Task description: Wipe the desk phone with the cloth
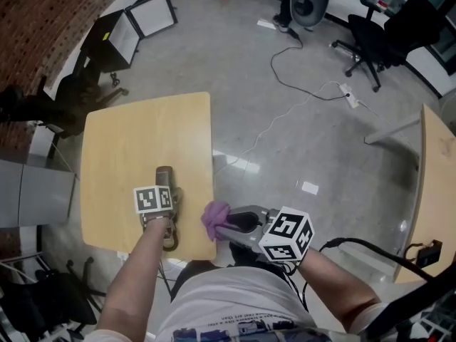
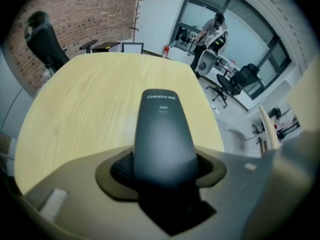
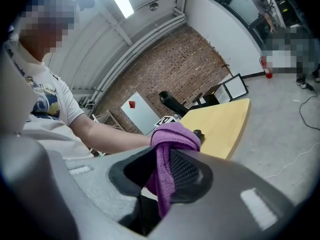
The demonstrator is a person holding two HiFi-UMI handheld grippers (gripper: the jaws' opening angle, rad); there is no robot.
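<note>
Dark grey plastic phone handset (image 2: pixel 163 134) is being gripped lengthwise in left gripper (image 2: pixel 160 178) jaws above light wooden table (image 1: pixel 114 148). Its printed label is readable only there. Purple cloth (image 3: pixel 171 140) is being pinched by right gripper (image 1: pixel 226 228) just off table's edge.

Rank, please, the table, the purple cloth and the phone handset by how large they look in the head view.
1. The table, clearly the largest.
2-3. The purple cloth and the phone handset look alike in size. The handset is partly covered, so I won't rank them.

The phone handset (image 2: pixel 164 139) bears a brand reading roughly "CHINOE".
</note>
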